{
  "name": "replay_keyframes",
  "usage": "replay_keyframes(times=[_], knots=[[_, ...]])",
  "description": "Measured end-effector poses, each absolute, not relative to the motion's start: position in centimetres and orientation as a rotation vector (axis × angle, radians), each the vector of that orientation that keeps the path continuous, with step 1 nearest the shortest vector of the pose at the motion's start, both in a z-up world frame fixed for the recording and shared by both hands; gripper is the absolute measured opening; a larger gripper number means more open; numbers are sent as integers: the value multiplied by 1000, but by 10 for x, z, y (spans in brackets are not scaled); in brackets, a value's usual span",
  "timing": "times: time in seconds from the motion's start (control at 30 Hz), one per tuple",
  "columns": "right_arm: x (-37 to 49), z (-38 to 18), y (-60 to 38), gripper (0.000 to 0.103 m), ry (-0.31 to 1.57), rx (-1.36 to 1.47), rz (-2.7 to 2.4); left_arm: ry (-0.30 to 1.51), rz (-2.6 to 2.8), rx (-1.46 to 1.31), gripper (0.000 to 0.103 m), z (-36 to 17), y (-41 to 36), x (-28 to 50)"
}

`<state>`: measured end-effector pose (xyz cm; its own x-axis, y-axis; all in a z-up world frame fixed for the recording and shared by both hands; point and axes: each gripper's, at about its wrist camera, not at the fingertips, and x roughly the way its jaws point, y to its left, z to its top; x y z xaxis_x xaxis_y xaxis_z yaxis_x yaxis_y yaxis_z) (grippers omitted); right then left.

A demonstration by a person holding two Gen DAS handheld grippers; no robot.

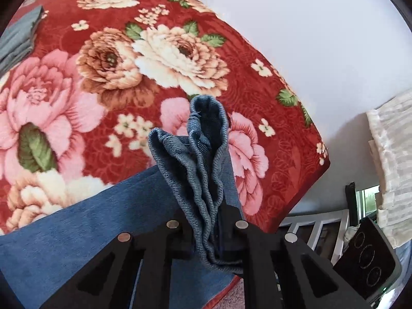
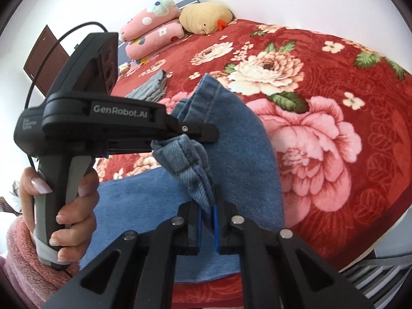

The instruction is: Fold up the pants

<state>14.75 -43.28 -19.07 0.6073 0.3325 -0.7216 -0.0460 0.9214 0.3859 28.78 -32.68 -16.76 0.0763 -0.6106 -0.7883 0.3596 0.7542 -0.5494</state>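
Where the left wrist camera looks down its own fingers, the left gripper (image 1: 216, 221) has its jaws nearly closed on a bunched hem of the blue denim pants (image 1: 203, 170), the folds standing up between the black fingers. More of the pants' fabric spreads flat below and to the left, lying on a red floral blanket (image 1: 108, 59). A folded grey garment (image 1: 18, 38) sits at the blanket's far left edge.

From the right wrist camera, the right gripper (image 2: 207, 221) is pinched tight on another hem of the pants (image 2: 247, 159), the cloth pressed between its blue pads. Just beyond, the left gripper (image 2: 198, 132) is seen side-on, clamped on the neighbouring hem, with a hand (image 2: 69, 206) in a pink fluffy sleeve around its handle. Pink pillows (image 2: 152, 33) and a yellow plush toy (image 2: 206, 18) lie at the bed's far end.
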Motion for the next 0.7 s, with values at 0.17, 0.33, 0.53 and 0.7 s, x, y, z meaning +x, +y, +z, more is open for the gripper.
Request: replay_keyframes(times=[0.17,0.33,0.53,0.7], knots=[[149,-177,-415,10,908,363,279,1253,-715,-221,10,-146,-299,279],[152,-168,-383,10,950,397,363,1208,-676,-236,10,-129,-247,266],[149,-158,-316,10,968,335,524,1141,-590,-269,10,-110,-168,239],[146,-162,-258,10,1012,275,655,1116,-505,-303,10,-113,-105,212]])
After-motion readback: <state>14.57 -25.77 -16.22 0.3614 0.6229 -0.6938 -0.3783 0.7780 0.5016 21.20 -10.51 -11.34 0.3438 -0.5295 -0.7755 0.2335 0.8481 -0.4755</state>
